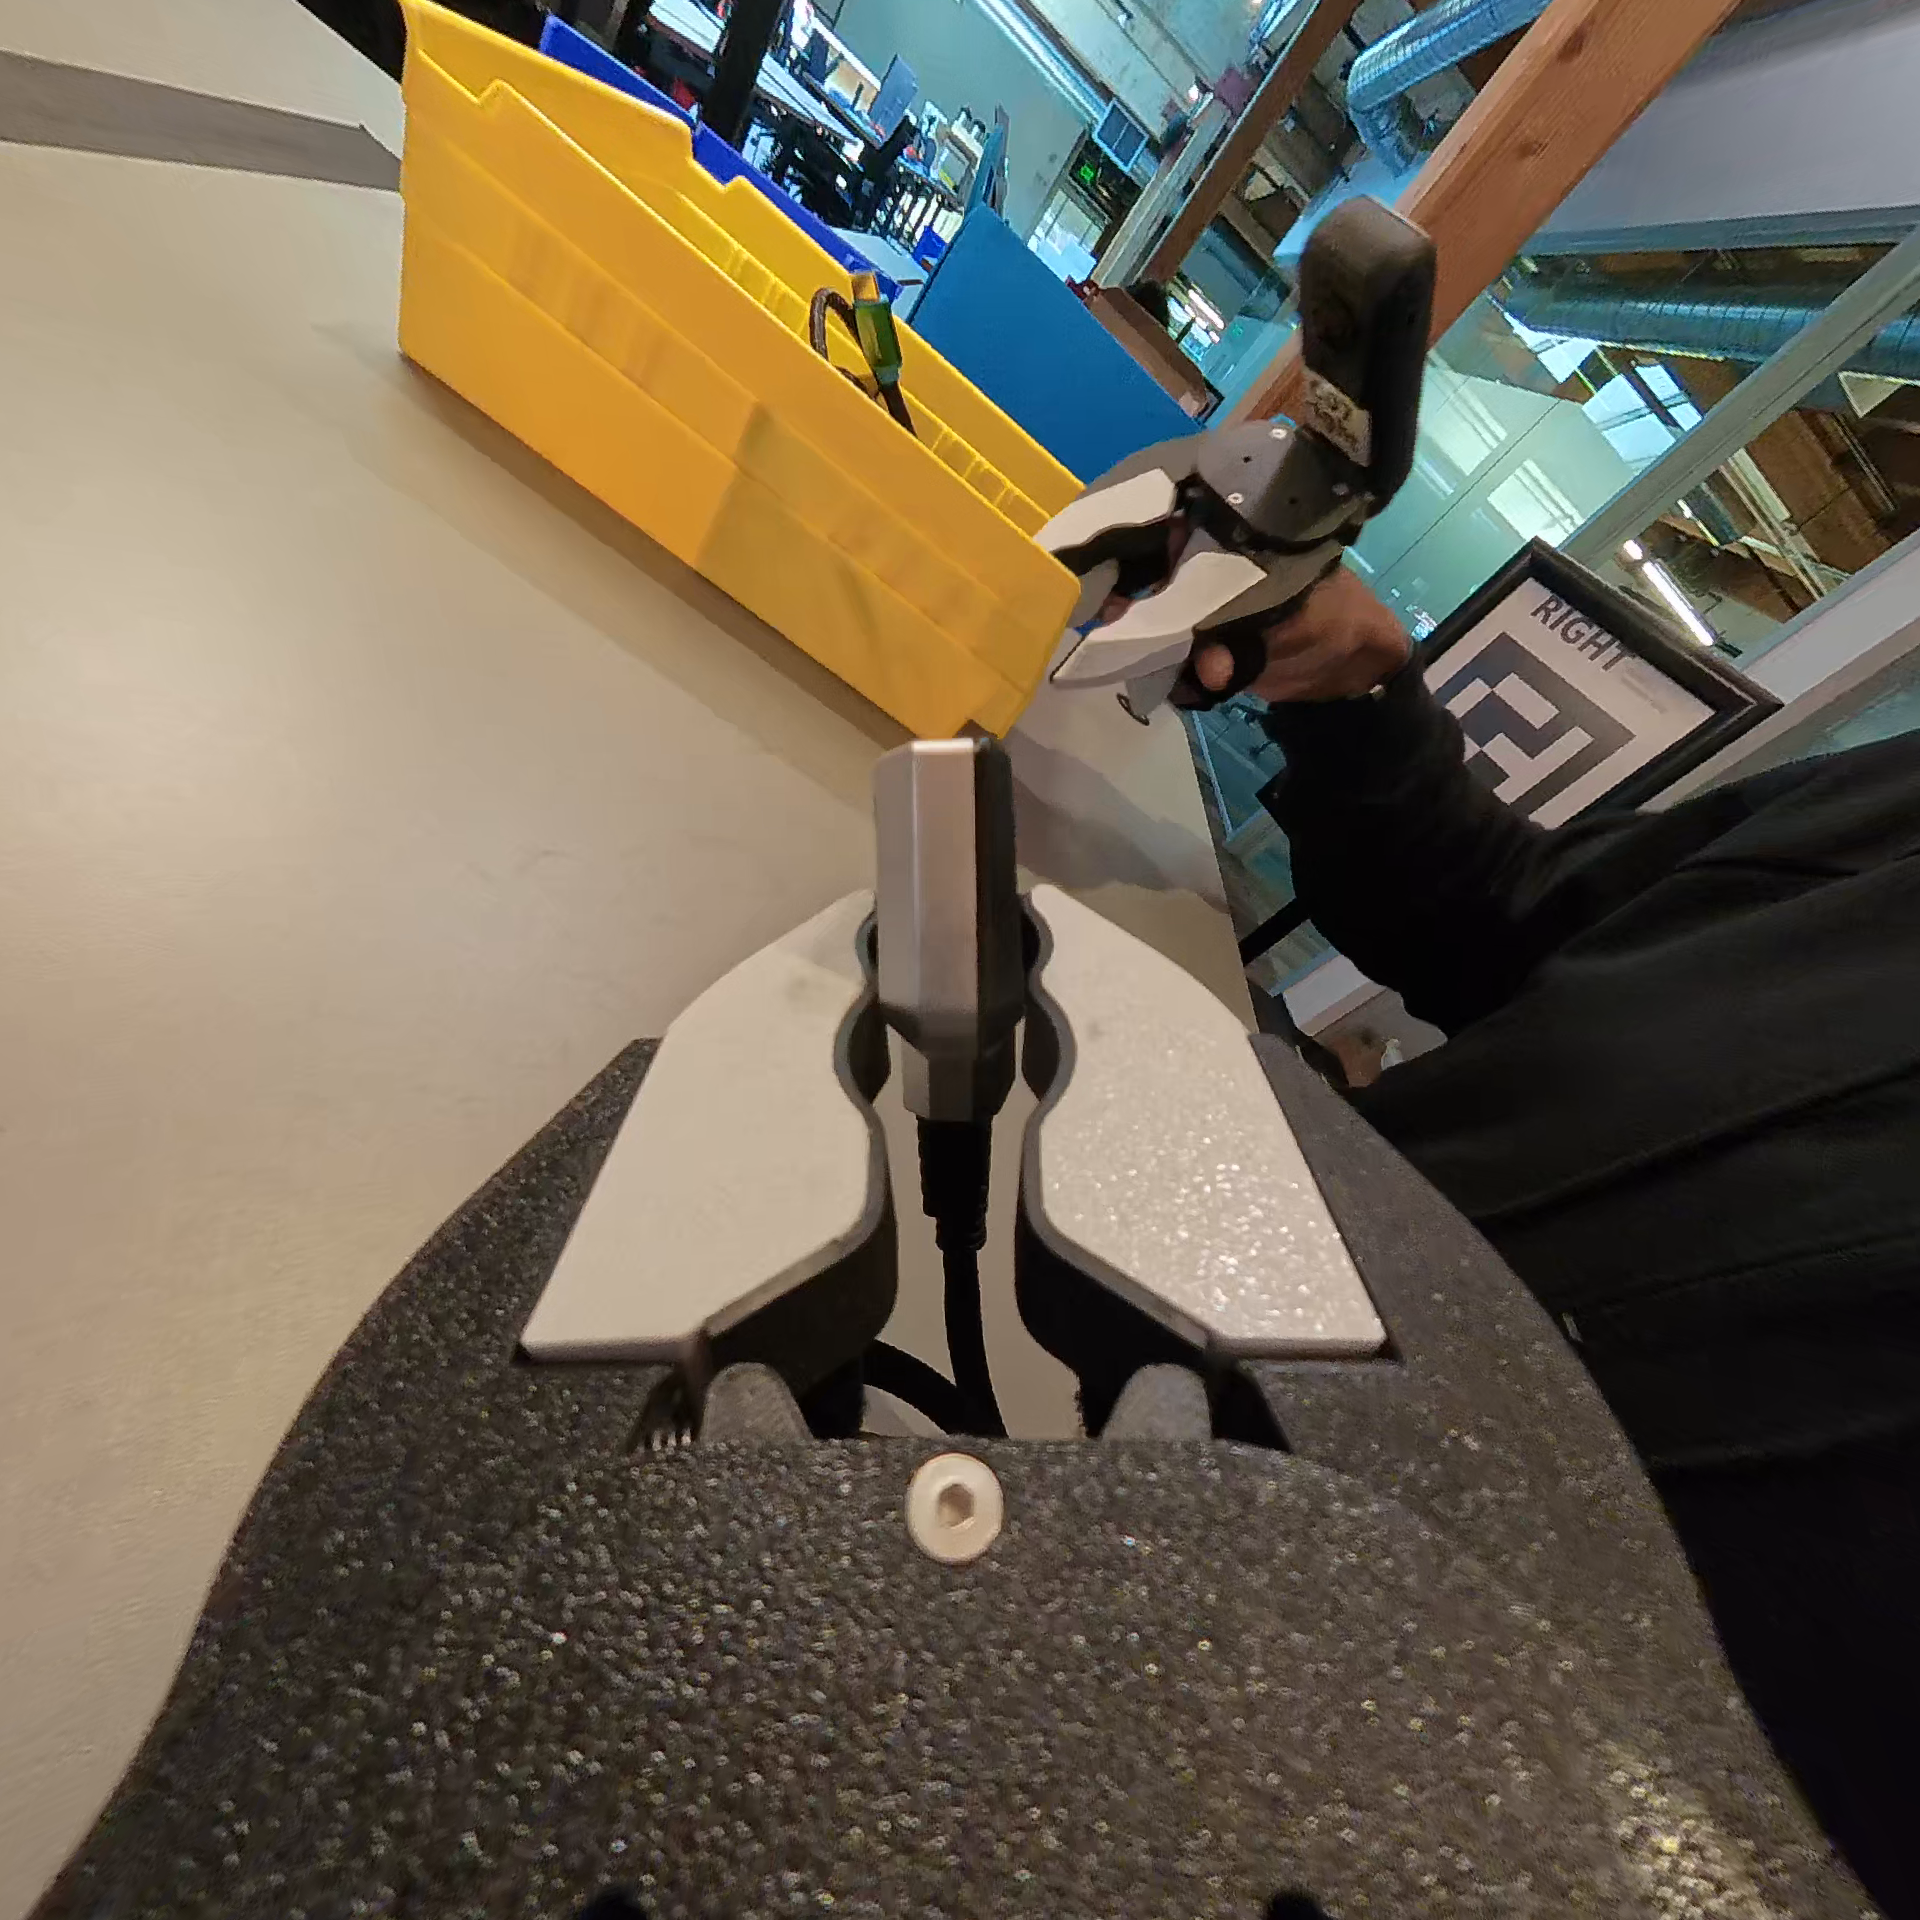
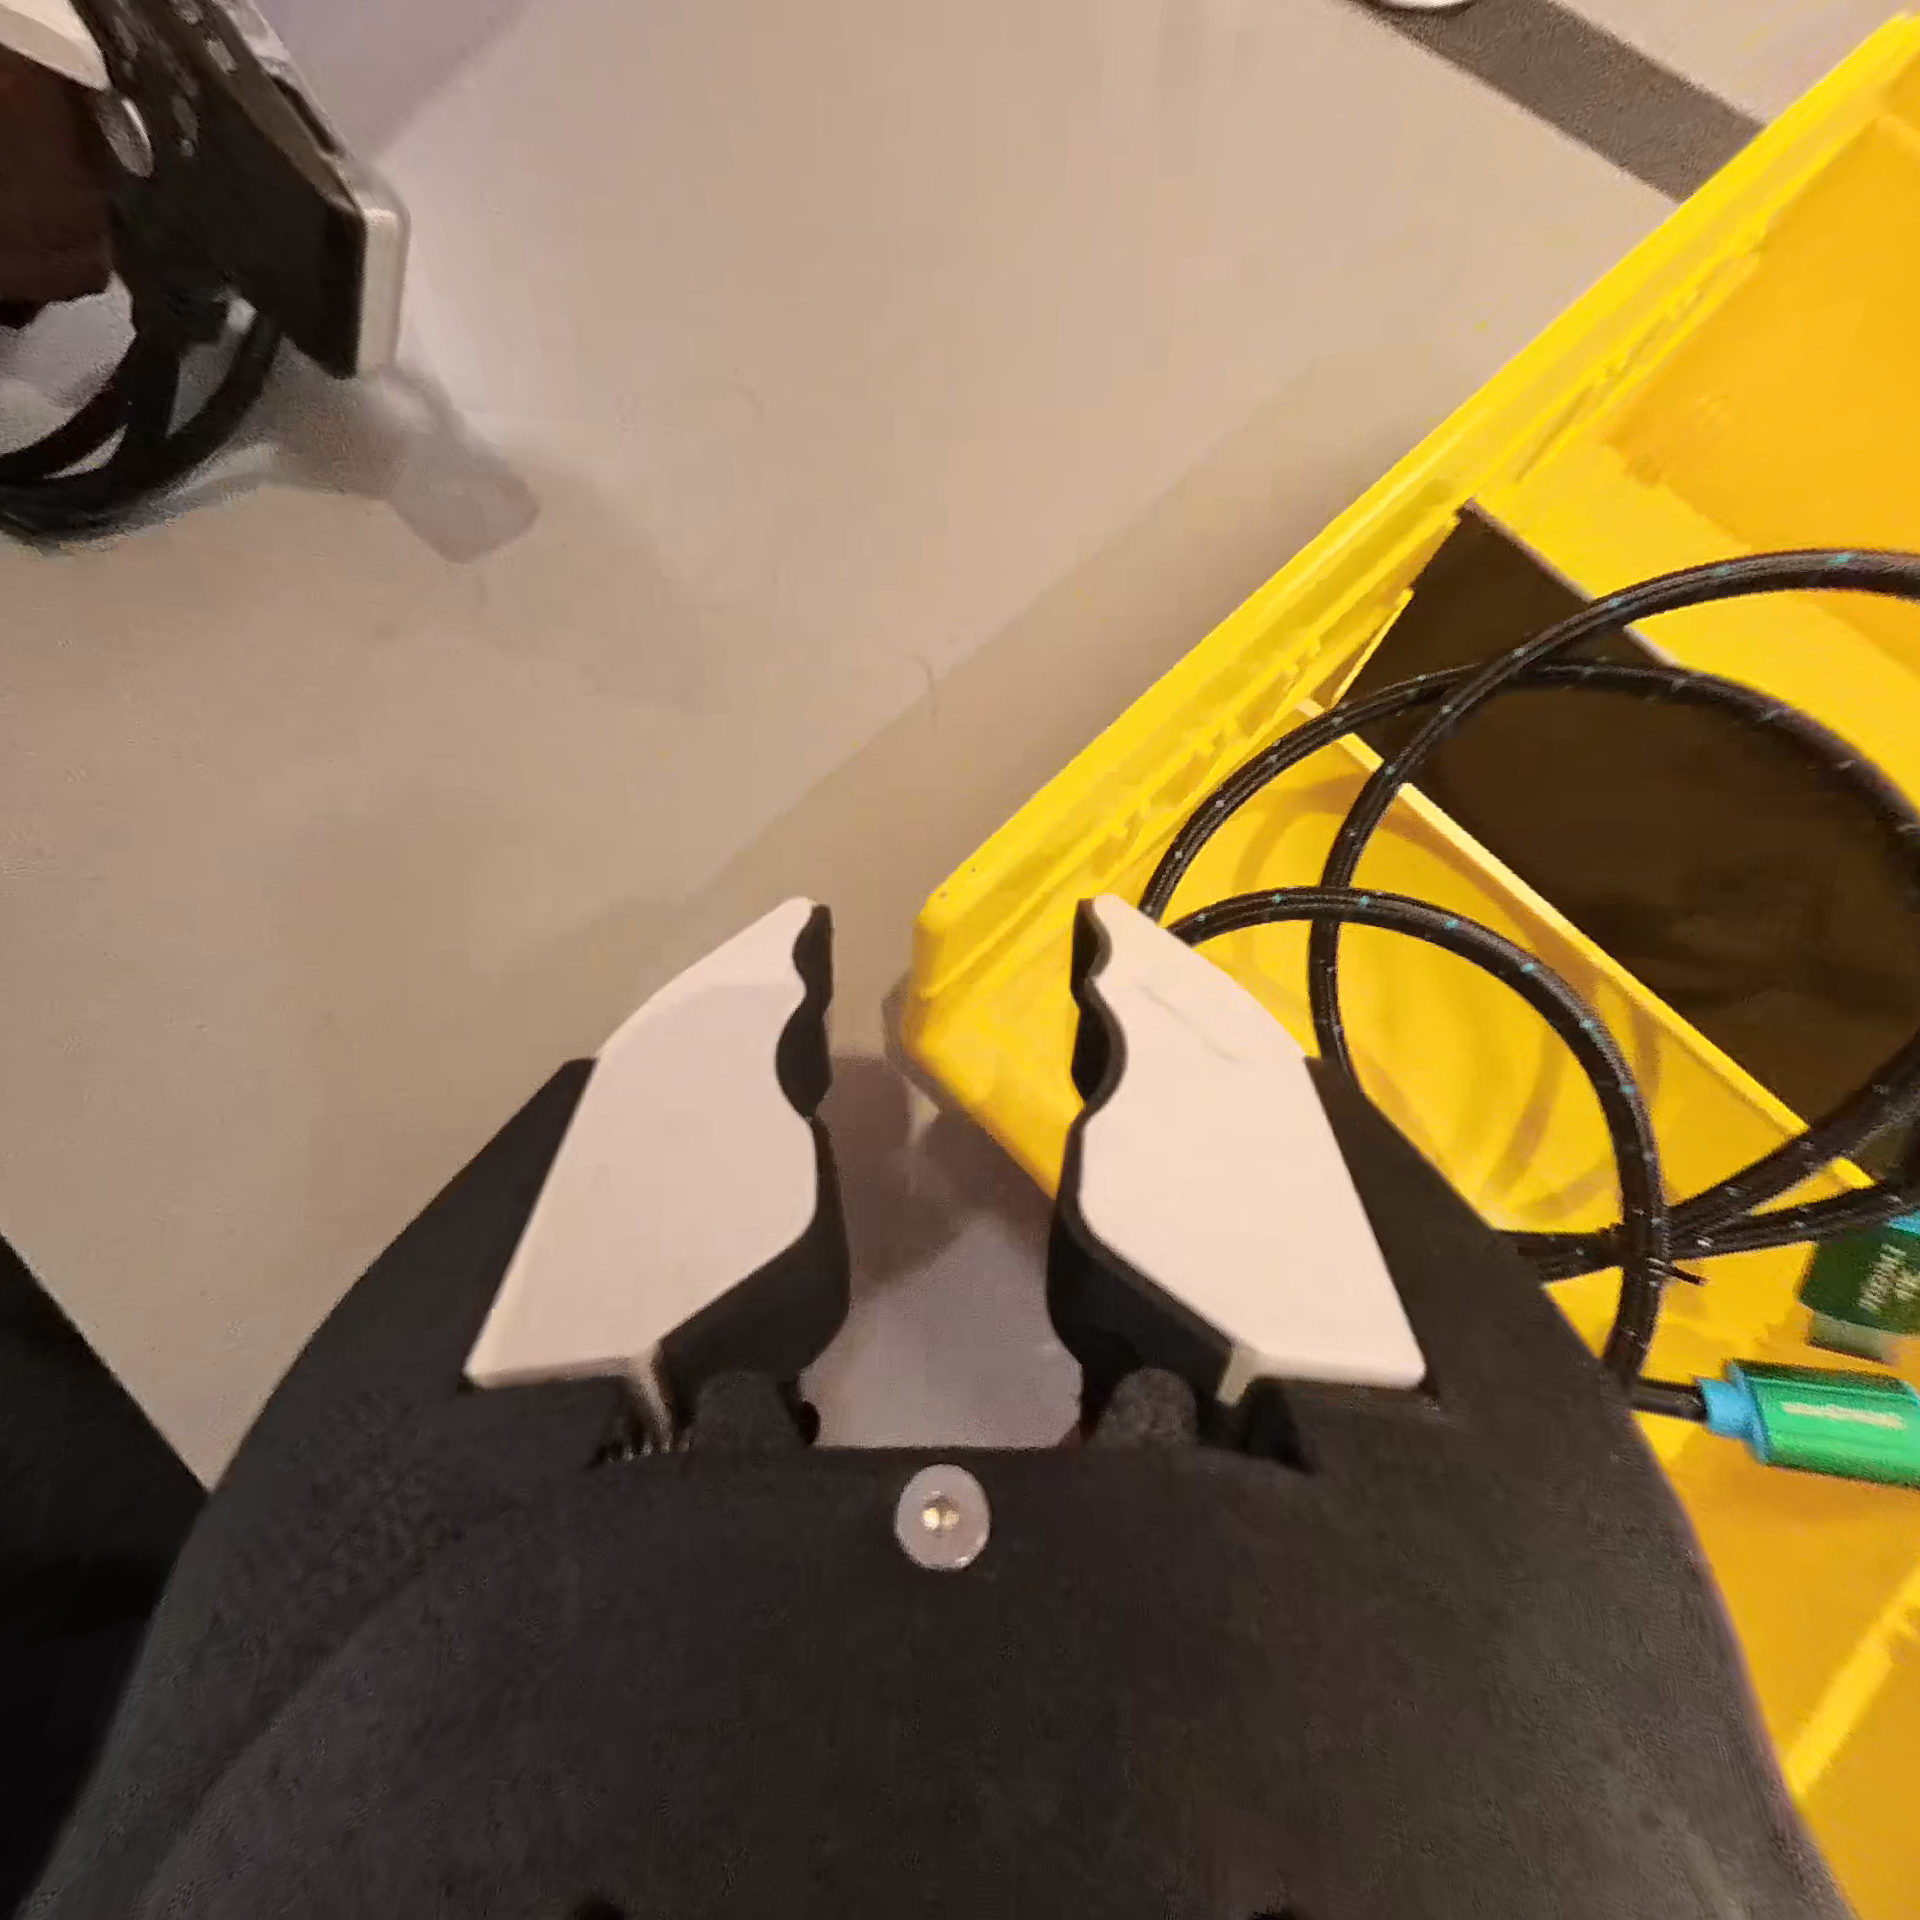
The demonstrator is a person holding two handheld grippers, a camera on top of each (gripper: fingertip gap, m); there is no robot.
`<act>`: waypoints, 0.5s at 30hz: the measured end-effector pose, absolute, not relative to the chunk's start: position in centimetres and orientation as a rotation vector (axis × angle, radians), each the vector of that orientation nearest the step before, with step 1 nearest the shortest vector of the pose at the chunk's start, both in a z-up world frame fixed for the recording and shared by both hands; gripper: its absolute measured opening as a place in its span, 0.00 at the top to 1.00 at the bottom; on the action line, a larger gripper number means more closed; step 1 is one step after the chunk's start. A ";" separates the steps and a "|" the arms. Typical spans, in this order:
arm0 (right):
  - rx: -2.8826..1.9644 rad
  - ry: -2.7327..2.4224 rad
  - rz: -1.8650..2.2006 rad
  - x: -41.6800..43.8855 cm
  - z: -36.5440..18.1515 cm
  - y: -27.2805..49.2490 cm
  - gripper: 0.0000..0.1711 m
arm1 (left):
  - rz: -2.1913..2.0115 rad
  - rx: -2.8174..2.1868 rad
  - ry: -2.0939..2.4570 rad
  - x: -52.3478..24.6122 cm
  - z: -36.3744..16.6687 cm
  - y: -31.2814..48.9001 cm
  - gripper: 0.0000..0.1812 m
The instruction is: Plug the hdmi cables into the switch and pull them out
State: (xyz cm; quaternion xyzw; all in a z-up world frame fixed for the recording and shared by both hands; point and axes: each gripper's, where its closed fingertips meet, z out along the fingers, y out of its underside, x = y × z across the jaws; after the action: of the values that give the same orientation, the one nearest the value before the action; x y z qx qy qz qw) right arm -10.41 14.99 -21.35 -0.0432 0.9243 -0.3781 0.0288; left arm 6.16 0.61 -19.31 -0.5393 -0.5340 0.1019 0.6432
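Fingers of the left gripper (image 1: 951,997) sit narrow around a silver and black device with a black cable out of its rear end, which I take for the HDMI switch (image 1: 940,914); it stands up between the pads, held above the beige table (image 1: 260,727); its hard shell should be stiff and light, yet smooth enough to twist in the grip when a plug is pushed, so a hold across its flat sides near the middle looks best; its short cable (image 1: 961,1278) drops limp behind the jaws; one switch is visible. Just past it, the right gripper (image 2: 951,1023) hangs over the near corner of the yellow bin (image 2: 1195,821) with its fingers spread and nothing between them; in the left wrist view it shows beyond the switch, gripped by a hand (image 1: 1299,644). Inside the bin lie braided black HDMI cables (image 2: 1496,935) in loose loops, soft and springy along their length, rigid only at the plugs; two green plugs (image 2: 1808,1423) show at the right edge, so likely two cables, though the loops overlap too much to be sure; each plug body is the place to pinch, not the braid. One black divider (image 2: 1662,831) crosses the bin; farther off stands one blue bin (image 1: 644,83).
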 end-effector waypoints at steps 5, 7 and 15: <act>-0.171 2.752 -1.394 -6.9 -17.0 14.3 0.80 | 0.276 -1.159 -1.216 5.6 -18.6 0.2 0.88; -0.232 2.620 -1.400 -2.9 -16.8 13.2 0.80 | 0.310 -1.117 -1.209 5.3 -18.1 -0.1 0.88; -0.203 2.318 -1.105 10.4 -24.3 4.8 0.61 | 0.475 -0.920 -1.078 4.7 -15.0 -0.4 0.88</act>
State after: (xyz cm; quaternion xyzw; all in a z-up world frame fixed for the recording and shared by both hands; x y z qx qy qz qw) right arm 10.43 4.81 -24.31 -0.0755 0.8642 -0.4120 0.2789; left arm 4.72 -0.35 -14.97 -0.4182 -0.4901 0.2162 0.7336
